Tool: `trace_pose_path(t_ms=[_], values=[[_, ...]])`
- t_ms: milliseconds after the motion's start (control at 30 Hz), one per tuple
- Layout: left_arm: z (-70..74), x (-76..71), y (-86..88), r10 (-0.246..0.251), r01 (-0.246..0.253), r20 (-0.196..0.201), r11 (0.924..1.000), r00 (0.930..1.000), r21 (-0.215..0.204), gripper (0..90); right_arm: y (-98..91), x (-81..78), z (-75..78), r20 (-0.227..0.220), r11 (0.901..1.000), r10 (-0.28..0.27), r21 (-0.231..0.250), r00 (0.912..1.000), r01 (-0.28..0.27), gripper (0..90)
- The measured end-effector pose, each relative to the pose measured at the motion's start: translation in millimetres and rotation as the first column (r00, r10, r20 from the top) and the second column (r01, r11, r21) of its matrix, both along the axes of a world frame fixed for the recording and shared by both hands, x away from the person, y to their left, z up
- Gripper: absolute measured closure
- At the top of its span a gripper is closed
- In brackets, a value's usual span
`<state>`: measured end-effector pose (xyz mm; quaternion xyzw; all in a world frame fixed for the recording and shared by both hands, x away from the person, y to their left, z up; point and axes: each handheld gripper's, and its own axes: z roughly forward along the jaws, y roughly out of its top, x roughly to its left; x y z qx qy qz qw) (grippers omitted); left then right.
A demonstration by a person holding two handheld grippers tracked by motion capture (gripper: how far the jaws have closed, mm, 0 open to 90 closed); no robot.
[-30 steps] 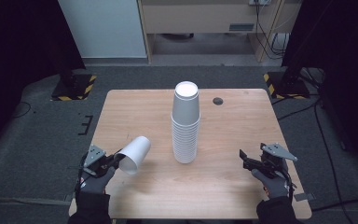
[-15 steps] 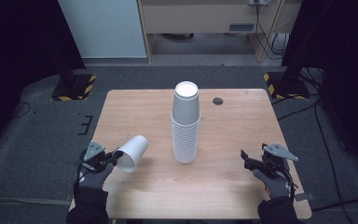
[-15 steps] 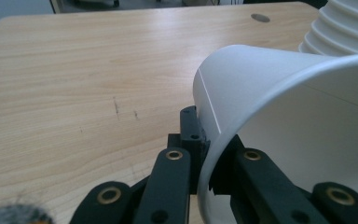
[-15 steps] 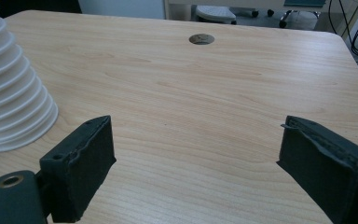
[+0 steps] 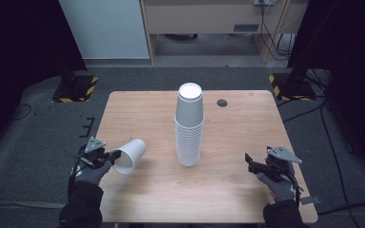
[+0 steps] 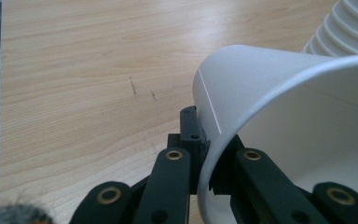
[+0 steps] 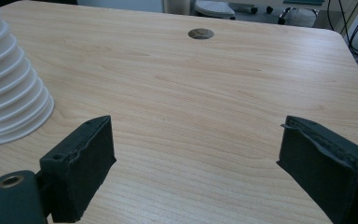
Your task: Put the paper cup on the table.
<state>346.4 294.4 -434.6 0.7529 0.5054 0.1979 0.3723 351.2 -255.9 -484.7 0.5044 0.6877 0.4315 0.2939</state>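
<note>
1. The wooden table (image 5: 142, 199) stretched out ahead of both grippers, its far edge well beyond their fingertips.
2. The stack of white cups (image 5: 189, 126) stood upside down at mid-table, between the two grippers and apart from both; in the right gripper view its ribbed lower rims (image 7: 9, 98) lay to the left of the left finger, not touching it.
3. The single white cup (image 5: 129, 155) lay on its side in the air just past the left gripper's fingertips, its open mouth facing the hand and its closed base pointing toward the stack.
4. The left gripper (image 5: 108, 156) was clamped on that cup's rim: in the left gripper view the cup wall (image 6: 261, 93) ran down between the two black fingers (image 6: 170, 186), one finger outside the wall and the other inside the mouth.
5. The right gripper (image 5: 250, 164) hovered near the table's right edge with its fingers (image 7: 81, 163) set wide apart; bare wood lay between them.
6. A small dark round hole (image 7: 201, 33) sat in the tabletop far ahead of the right fingers, near the far edge.
</note>
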Motion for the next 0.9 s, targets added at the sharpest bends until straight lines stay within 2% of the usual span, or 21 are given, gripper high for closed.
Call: trace_pose_path(t_ms=[167, 267, 500, 600, 733, 900], values=[[3.7, 6.7, -0.6, -0.011, 0.014, -0.063, 0.9988, 0.9979, 0.046, 86.3, 0.8, -0.1, 0.1, -0.002, 1.0, 0.003, -0.001, 1.0, -0.003, 10.4], [5.7, 10.4, -1.3, -0.013, 0.022, -0.101, 0.9962, 0.9948, 0.085, 86.2, 0.4, -0.1, -0.1, -0.004, 1.0, 0.007, -0.005, 1.0, -0.007, 10.3], [10.3, 18.1, -1.8, 0.001, 0.022, -0.17, 0.9902, 0.9854, 0.138, 86.1, 0.5, -0.7, -0.4, -0.009, 1.0, 0.005, -0.002, 0.9999, -0.005, 10.3], [12.1, 21.4, -2.2, 0.007, 0.024, -0.198, 0.9876, 0.9802, 0.155, 86.2, 0.7, 0.0, -1.0, -0.009, 1.0, 0.005, -0.006, 0.9999, -0.005, 10.2], [12.6, 25.3, -4.3, 0.008, 0.039, -0.243, 0.9812, 0.97, 0.189, 86.2, 0.3, 0.1, -1.1, -0.008, 1.0, 0.008, -0.006, 0.9999, -0.008, 10.2], [13.6, 28.6, -8.1, 0.003, 0.061, -0.3, 0.9773, 0.9539, 0.203, 86.3, -0.3, 0.1, -0.9, -0.011, 0.9999, 0.011, -0.001, 0.9999, -0.011, 10.1]])
